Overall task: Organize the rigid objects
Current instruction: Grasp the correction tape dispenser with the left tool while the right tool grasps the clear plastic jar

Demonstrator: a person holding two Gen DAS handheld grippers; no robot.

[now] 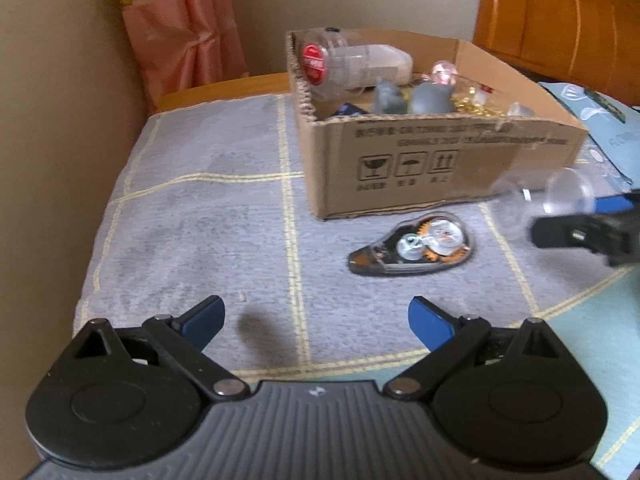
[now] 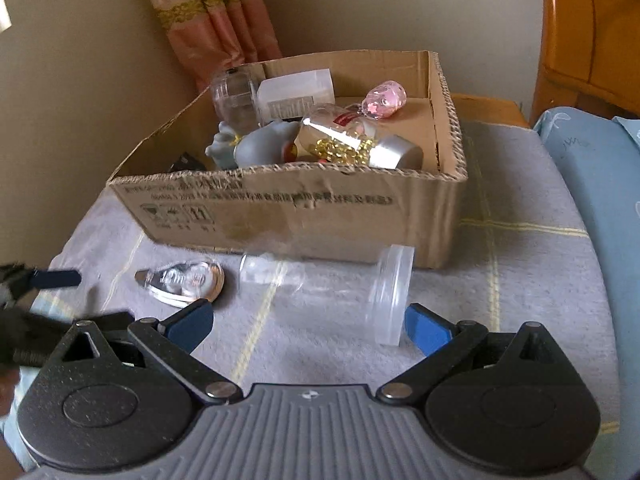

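Clear plastic jar (image 2: pixel 320 292) lies sideways, blurred, possibly empty, by the cardboard box (image 2: pixel 304 216).

A home bedroom: a pink curtain (image 1: pixel 180 28) hangs at 11 o'clock, a wooden headboard (image 1: pixel 560 20) stands at 1 o'clock, and a checked blanket (image 1: pixel 208 216) covers the surface.

Grey cloth (image 1: pixel 200 216) with yellow grid lines; brown cardboard box (image 1: pixel 440 160).
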